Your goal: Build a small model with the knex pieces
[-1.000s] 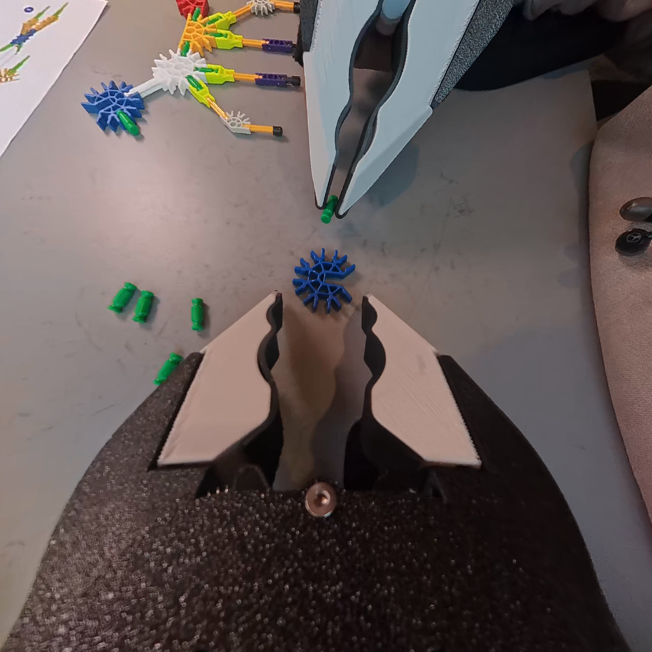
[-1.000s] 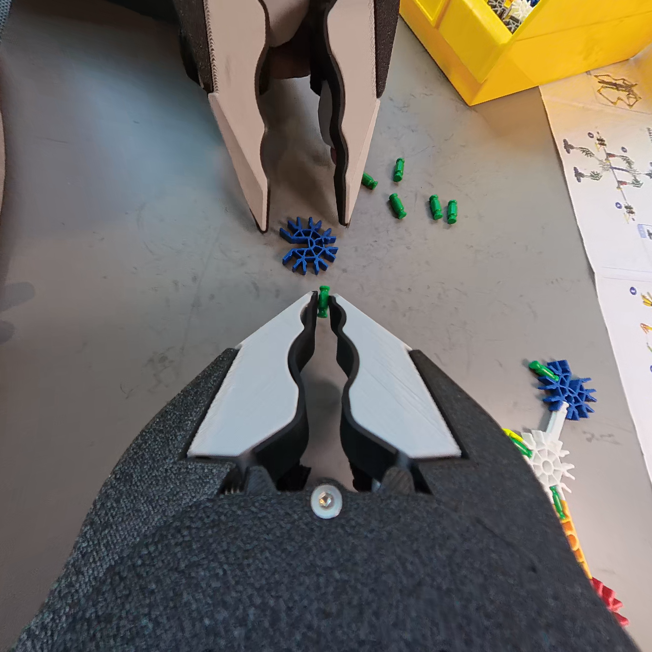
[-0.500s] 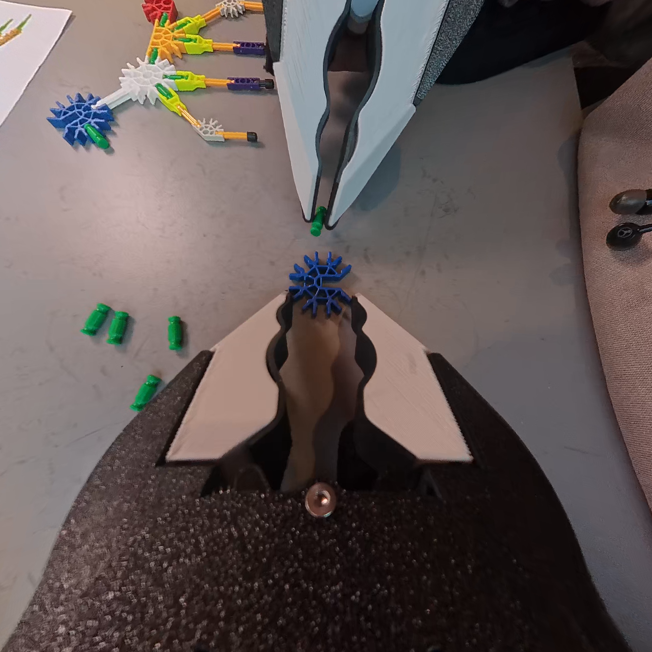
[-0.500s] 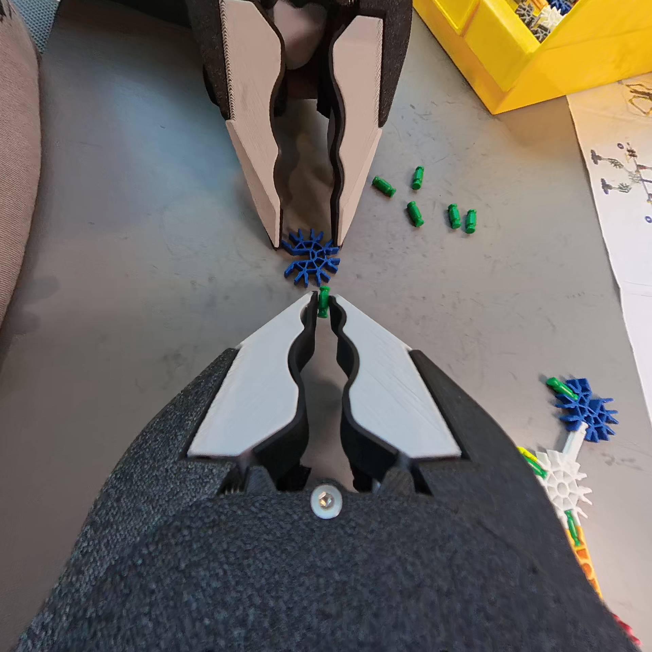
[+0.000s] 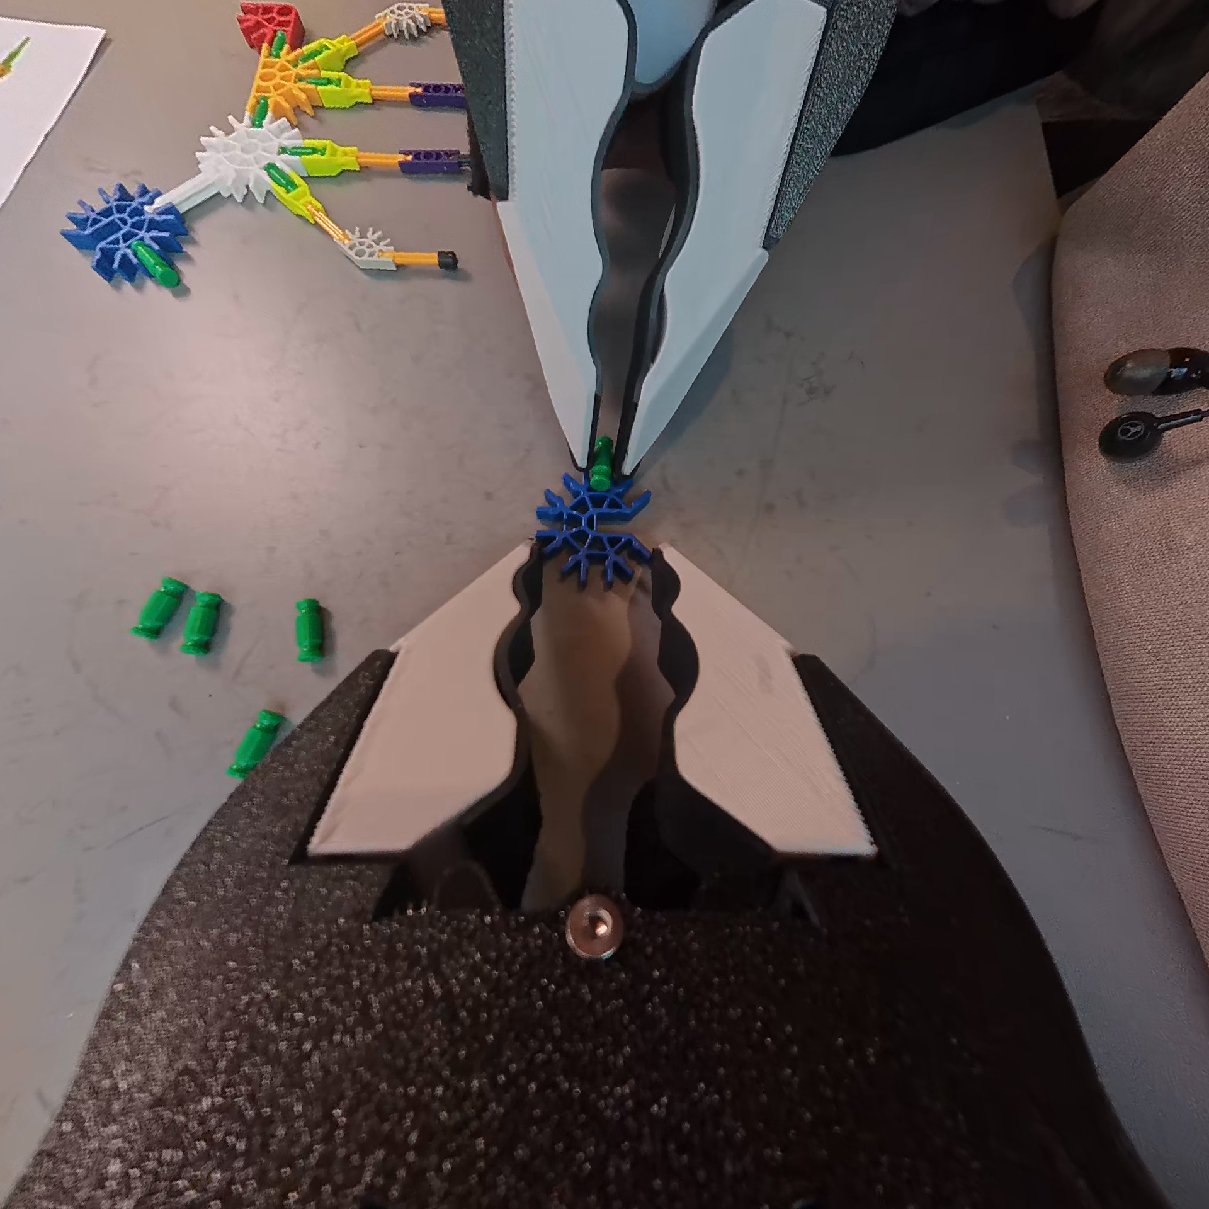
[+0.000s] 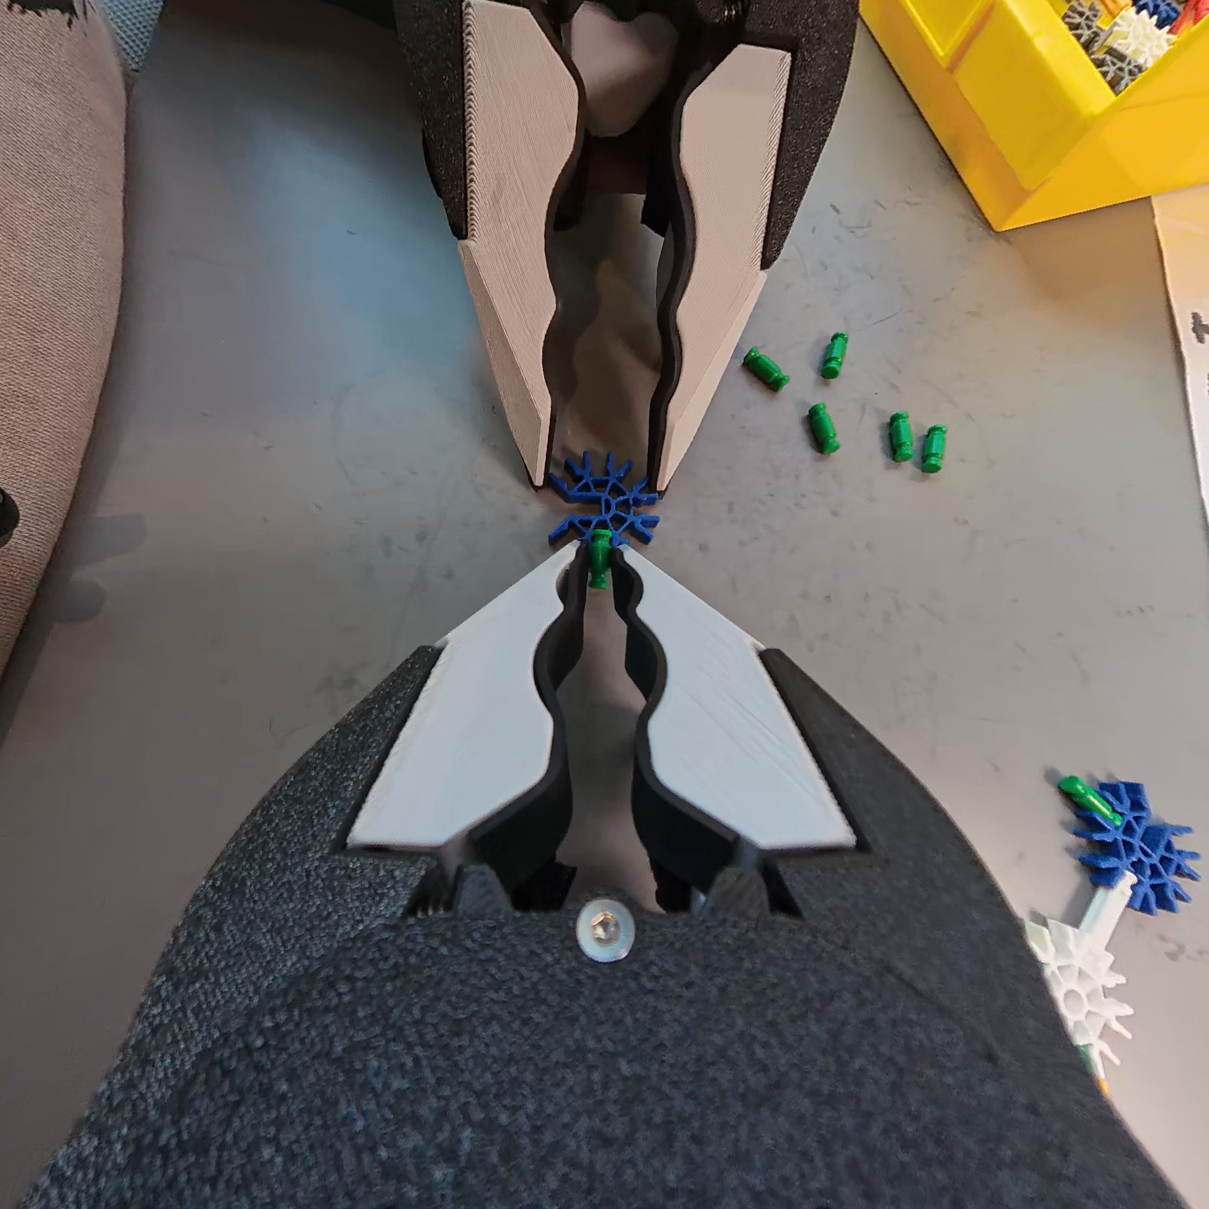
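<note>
A blue snowflake-shaped connector [image 5: 592, 530] lies flat on the grey table. My left gripper [image 5: 594, 555], with beige fingers, is shut on its near side. My right gripper [image 6: 597, 553], with pale grey fingers, is shut on a short green rod [image 6: 598, 556]. The rod's front end touches the rim of the blue connector [image 6: 605, 504]. The two grippers face each other tip to tip over the connector. The right gripper [image 5: 603, 461] with its green rod [image 5: 600, 461] shows at the top of the left wrist view. The left gripper [image 6: 598, 484] shows at the top of the right wrist view.
Several loose green rods [image 5: 196, 621] [image 6: 903, 438] lie to one side. A built model of coloured connectors and rods [image 5: 262, 150] [image 6: 1138, 850] lies nearby. A yellow parts bin [image 6: 1047, 131], a printed sheet [image 5: 33, 98] and beige cloth [image 5: 1145, 523] border the table. Less than 4 cm separates the two grippers' tips.
My left gripper moved forward and closed on the blue connector. My right gripper came closer, bringing the green rod from a short gap away to the connector's rim.
</note>
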